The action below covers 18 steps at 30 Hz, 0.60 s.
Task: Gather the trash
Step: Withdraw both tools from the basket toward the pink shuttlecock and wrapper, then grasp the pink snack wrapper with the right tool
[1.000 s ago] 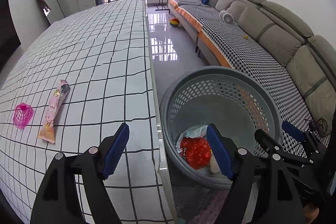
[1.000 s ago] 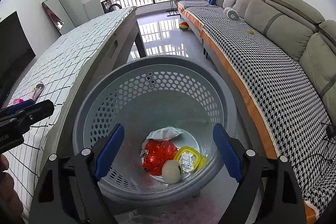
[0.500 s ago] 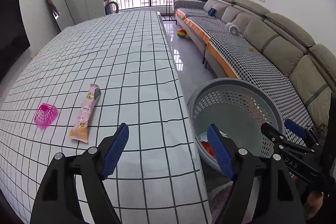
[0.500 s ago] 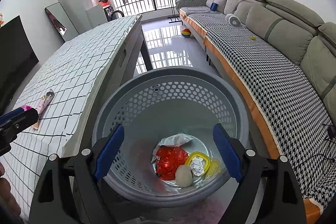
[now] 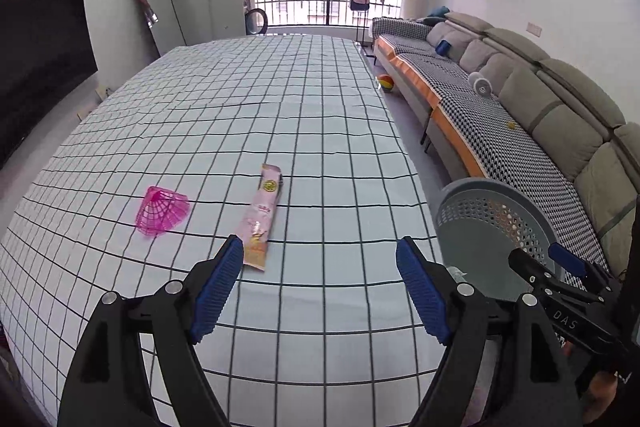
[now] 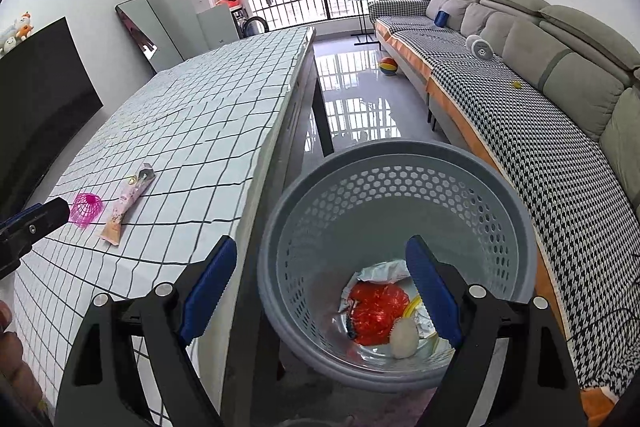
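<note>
A long pink snack wrapper (image 5: pixel 262 218) and a pink plastic mesh cup (image 5: pixel 161 211) lie on the checked tablecloth (image 5: pixel 280 115); both also show in the right wrist view, the wrapper (image 6: pixel 127 201) beside the cup (image 6: pixel 85 209). My left gripper (image 5: pixel 320 287) is open and empty above the table, its left pad near the wrapper's near end. A grey perforated basket (image 6: pixel 396 195) stands on the floor beside the table and holds red crumpled plastic (image 6: pixel 376 313), a white ball (image 6: pixel 404 333) and foil. My right gripper (image 6: pixel 320 291) is open and empty over the basket's near rim.
A long grey sofa (image 5: pixel 520 99) with a houndstooth cover runs along the right wall. A coloured ball (image 6: pixel 388 66) lies on the shiny floor. A mirror (image 5: pixel 156 11) and a dark screen (image 5: pixel 44 39) stand at the left. The right gripper shows beside the basket (image 5: pixel 492 227) in the left wrist view.
My left gripper has swung left from the basket to over the table, toward the wrapper. My right gripper has drawn back and shifted left, staying open over the basket.
</note>
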Motion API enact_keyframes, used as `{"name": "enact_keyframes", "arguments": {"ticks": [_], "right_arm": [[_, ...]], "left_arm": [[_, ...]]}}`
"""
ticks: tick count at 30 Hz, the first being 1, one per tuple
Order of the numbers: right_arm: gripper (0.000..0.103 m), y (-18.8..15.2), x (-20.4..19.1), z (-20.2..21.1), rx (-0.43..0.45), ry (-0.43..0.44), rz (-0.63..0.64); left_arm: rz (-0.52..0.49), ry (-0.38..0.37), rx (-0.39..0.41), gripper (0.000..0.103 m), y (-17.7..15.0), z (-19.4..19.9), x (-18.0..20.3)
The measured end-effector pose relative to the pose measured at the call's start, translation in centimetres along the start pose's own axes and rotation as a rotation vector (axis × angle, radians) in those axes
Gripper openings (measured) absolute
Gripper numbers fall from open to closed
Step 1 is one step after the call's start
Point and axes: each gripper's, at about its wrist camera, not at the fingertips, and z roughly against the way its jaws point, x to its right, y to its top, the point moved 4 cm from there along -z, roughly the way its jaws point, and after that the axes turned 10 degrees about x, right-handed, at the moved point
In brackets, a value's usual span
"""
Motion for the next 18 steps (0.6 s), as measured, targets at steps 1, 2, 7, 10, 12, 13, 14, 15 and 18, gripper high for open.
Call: {"name": "enact_keyframes", "arguments": {"ticks": [1, 2, 7, 10, 12, 13, 14, 15, 18], "right_arm": [[0.083, 0.1, -0.6, -0.2, -0.002, 0.008, 0.004], [0.083, 0.3, -1.2, -0.5, -0.007, 0.016, 0.010], [0.083, 1.6, -4.4, -1.8, -0.023, 0.054, 0.047], [0.083, 2.4, -6.7, -2.4, -0.026, 0.081, 0.067], [0.083, 2.9, -8.2, -2.8, -0.033, 0.104, 0.081], [0.083, 3.1, -9.0, -3.0, -0.037, 0.113, 0.091], [0.083, 3.2, -9.9, -3.3, -0.041, 0.120, 0.106], [0.083, 3.3, -10.8, -3.6, -0.045, 0.127, 0.121], [0.083, 3.3, -13.5, -4.6, -0.065, 0.142, 0.172]], "left_arm": [[0.005, 0.012, 0.001, 0.078, 0.0, 0.1, -0.7], [0.009, 0.026, 0.000, 0.078, 0.1, 0.0, -1.5], [0.031, 0.078, -0.005, 0.078, 0.5, -0.3, -4.9], [0.046, 0.106, -0.007, 0.078, 0.6, -0.6, -6.8], [0.056, 0.120, -0.005, 0.078, 0.8, -0.7, -8.0], [0.061, 0.128, -0.002, 0.078, 0.8, -0.6, -8.7], [0.065, 0.137, 0.000, 0.078, 0.9, -0.6, -9.2], [0.070, 0.146, 0.002, 0.078, 0.9, -0.7, -9.9], [0.088, 0.171, 0.000, 0.079, 0.8, -0.9, -11.9]]}}
